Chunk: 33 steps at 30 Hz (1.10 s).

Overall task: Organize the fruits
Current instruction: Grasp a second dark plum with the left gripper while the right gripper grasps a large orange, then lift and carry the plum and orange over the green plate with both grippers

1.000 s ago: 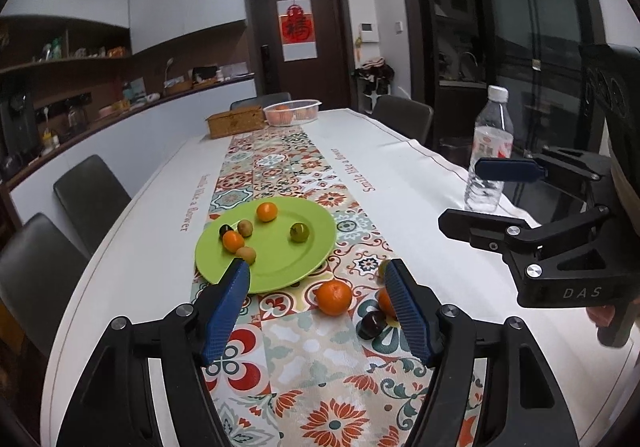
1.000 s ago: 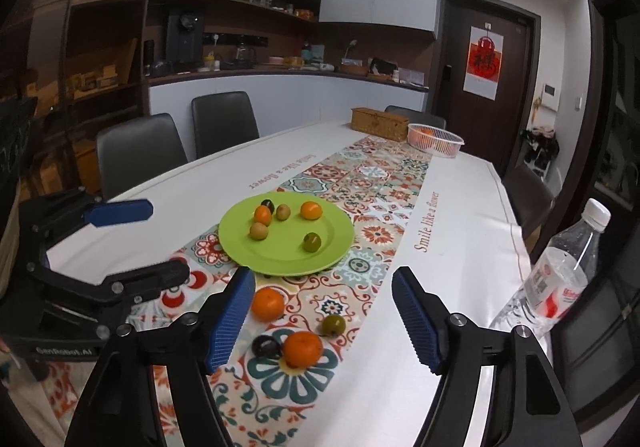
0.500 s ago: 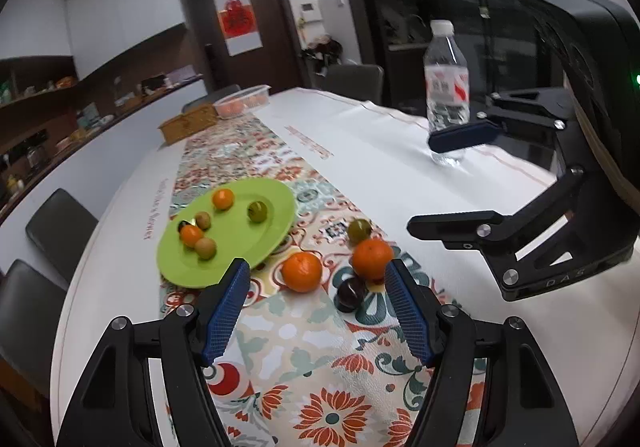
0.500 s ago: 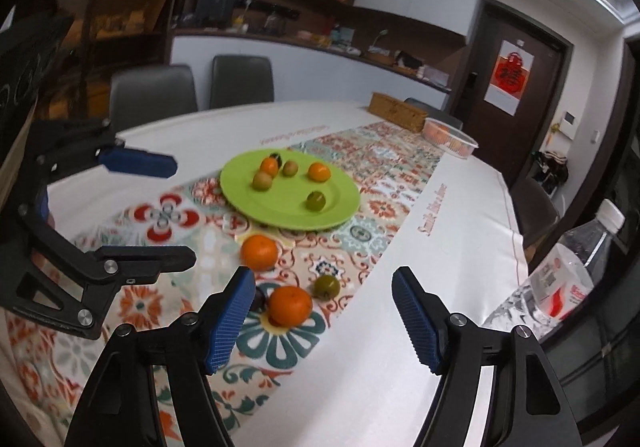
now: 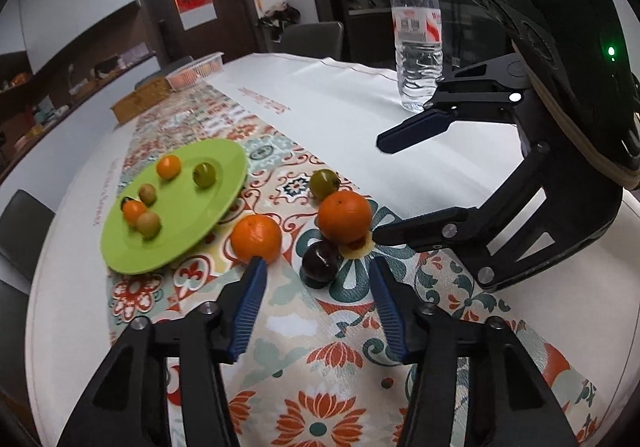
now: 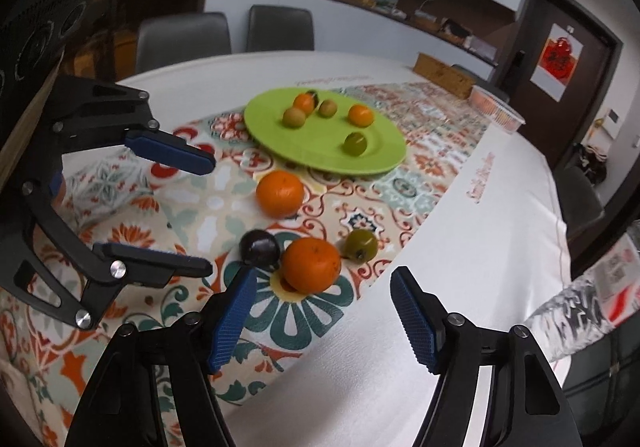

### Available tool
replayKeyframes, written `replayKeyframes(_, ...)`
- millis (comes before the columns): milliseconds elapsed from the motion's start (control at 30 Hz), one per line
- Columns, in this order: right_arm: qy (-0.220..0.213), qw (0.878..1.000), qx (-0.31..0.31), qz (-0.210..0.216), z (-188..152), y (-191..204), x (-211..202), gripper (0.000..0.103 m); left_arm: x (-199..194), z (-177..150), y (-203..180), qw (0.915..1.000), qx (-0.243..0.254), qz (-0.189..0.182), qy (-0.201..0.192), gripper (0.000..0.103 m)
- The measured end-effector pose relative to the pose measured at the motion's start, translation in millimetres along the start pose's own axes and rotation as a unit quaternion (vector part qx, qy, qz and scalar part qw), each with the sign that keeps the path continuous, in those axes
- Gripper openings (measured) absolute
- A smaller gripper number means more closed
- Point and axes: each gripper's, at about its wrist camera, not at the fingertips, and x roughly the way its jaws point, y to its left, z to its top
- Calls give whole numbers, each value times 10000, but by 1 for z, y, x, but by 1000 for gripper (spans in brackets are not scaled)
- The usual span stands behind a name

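Note:
A green plate [image 5: 192, 223] [image 6: 384, 163] holds several small fruits on the patterned runner. Loose beside it lie two oranges [image 5: 256, 238] [image 5: 345, 217], a dark plum [image 5: 320, 260] and a green fruit [image 5: 324, 183]. In the right wrist view they are the oranges [image 6: 279, 194] [image 6: 311, 264], plum [image 6: 259, 247] and green fruit [image 6: 361, 243]. My left gripper [image 5: 318, 267] is open and empty, just short of the plum. My right gripper [image 6: 322, 275] is open and empty, low over the nearer orange; it shows at the right of the left wrist view [image 5: 378, 191].
A water bottle [image 5: 418, 35] stands on the white tablecloth at the right. A wooden box [image 5: 138, 105] and a clear tub of fruit [image 5: 194, 73] sit at the table's far end. Grey chairs [image 6: 182, 41] line the sides.
Both grippers have moved down and closer to the loose fruits, which now look much larger. Both stay open and empty. No fruit has moved.

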Motion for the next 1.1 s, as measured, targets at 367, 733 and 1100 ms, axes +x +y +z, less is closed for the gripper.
replayKeyframes(367,276,9988,39,412,-3,-6,26,47,28,4,9,9984,-184,-428,315,36)
replayKeyframes(733,308,9973,137,649,-1,-10,35,47,44,7,15,9969,-347,-548,446,25)
replayKeyframes(1100,326,9959,316,778,3,-13,46,47,38,3,29,9931,-971,-426,496,24)
